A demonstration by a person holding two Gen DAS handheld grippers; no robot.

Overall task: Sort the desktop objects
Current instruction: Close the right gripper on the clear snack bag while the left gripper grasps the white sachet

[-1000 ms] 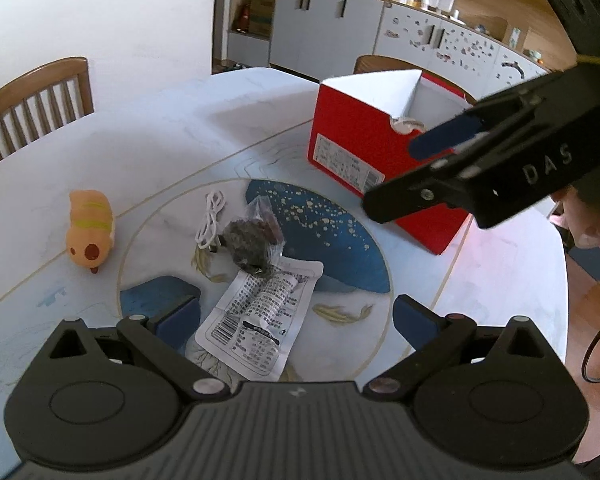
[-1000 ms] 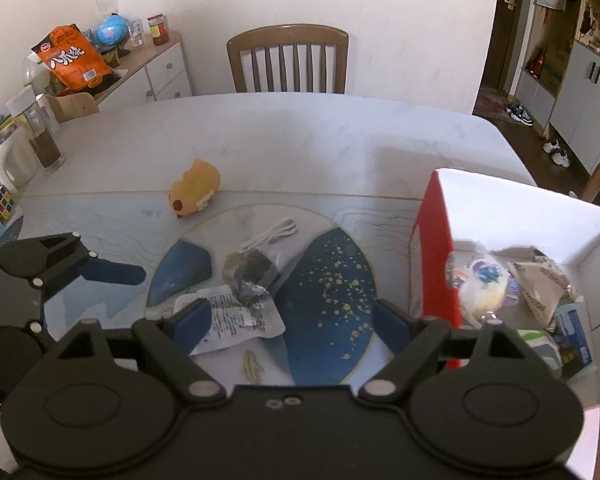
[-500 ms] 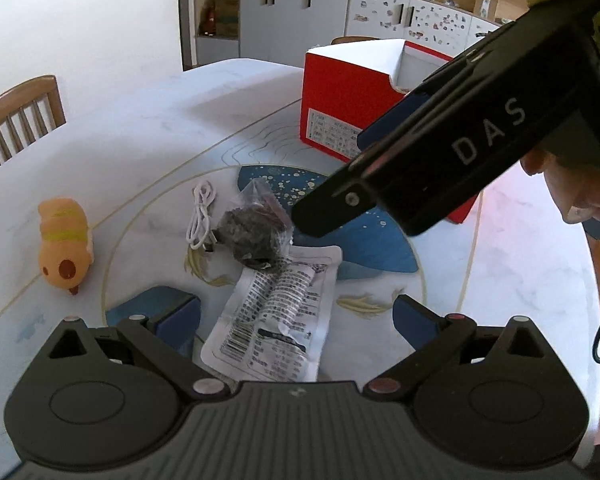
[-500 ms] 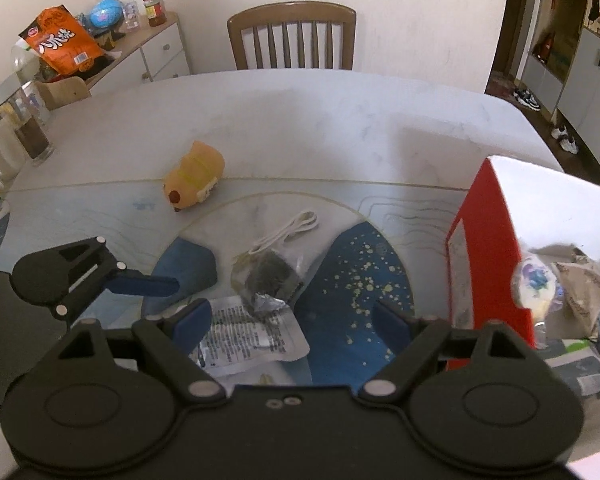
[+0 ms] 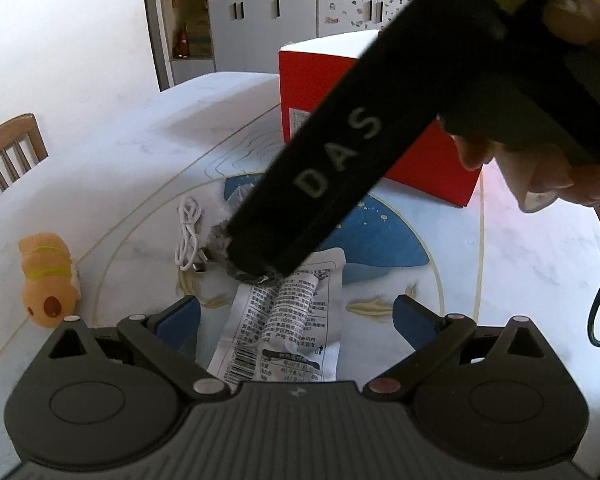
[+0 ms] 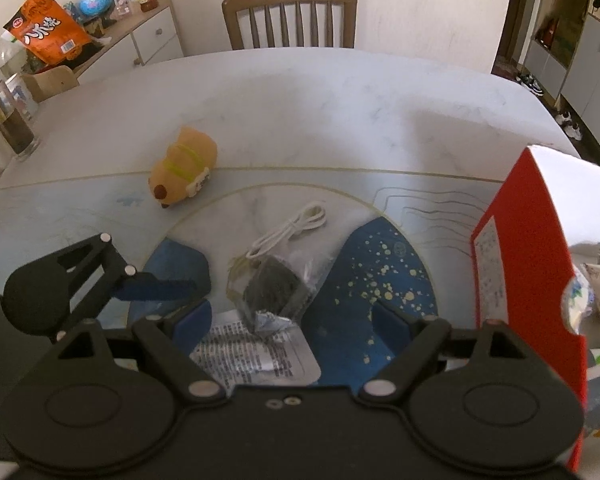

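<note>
Both fingers [image 6: 392, 320] astride dark packet [image 6: 276, 288]

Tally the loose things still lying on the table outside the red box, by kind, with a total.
Plush toys: 1, the orange plush animal
Cables: 1, the white cable
Packets: 2, the clear bag of dark stuff and the white printed packet
Total: 4

Both grippers are matte black plastic with ribbed bodies, round pivot discs and silver screws. Their fingers [image 5: 414, 322] carry blue pads, and the right gripper [image 5: 332, 184] bears white "DAS" lettering plus a yellow label.
</note>
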